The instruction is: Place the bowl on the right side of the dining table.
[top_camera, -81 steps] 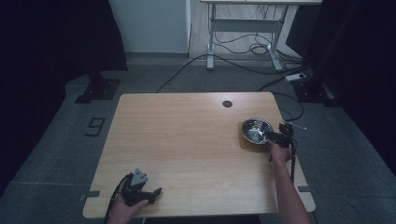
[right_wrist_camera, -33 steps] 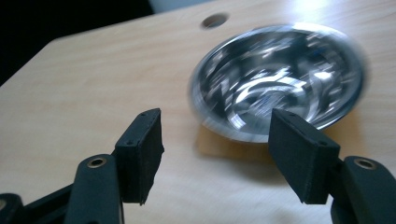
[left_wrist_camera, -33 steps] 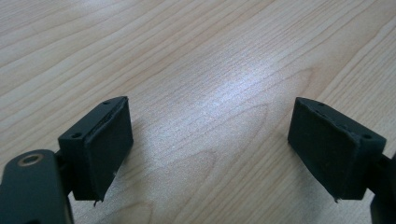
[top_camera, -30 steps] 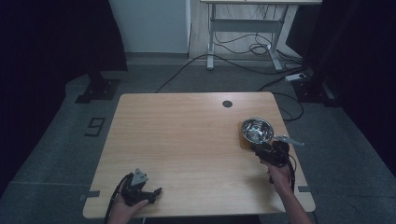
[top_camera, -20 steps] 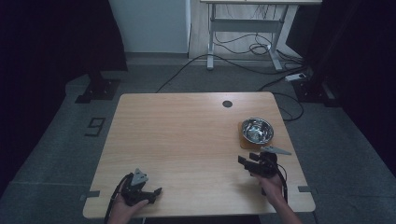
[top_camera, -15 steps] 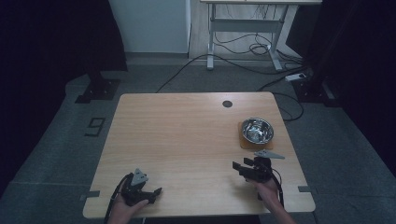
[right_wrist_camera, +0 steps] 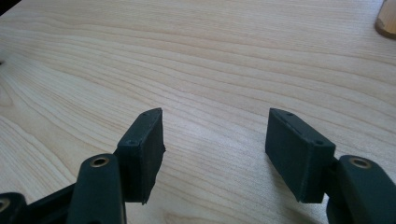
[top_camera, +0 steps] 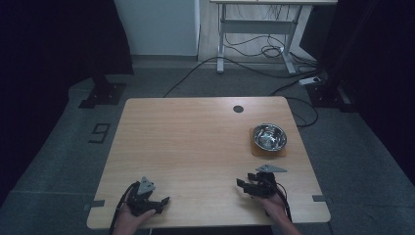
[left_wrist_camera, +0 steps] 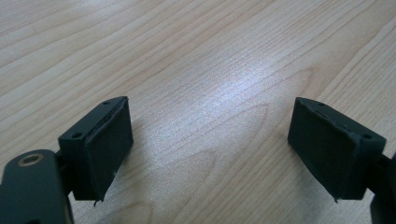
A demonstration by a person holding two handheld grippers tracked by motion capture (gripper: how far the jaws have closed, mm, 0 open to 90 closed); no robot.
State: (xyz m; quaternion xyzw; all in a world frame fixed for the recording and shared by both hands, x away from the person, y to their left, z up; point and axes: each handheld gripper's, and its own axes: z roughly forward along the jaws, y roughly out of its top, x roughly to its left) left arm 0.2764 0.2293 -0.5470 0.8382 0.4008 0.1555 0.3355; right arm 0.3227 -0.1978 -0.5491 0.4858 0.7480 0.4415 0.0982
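Table point(top_camera: 195, 142) carries the steel bowl point(top_camera: 268, 135) on its wooden coaster point(top_camera: 268, 149), far right side. Right gripper point(top_camera: 246, 185) has pulled back from the bowl to the near edge, jaws wide, empty; placing looks finished. Left gripper point(top_camera: 157, 203) unmoved at the near left, jaws wide, empty.

One steel bowl point(top_camera: 268, 135), one wooden coaster point(top_camera: 268, 150), two grippers, one table point(top_camera: 195, 142).

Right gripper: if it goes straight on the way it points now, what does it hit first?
Nothing soon: the right gripper has open, empty jaws and faces bare table. The bowl on its mat sits off to the side.
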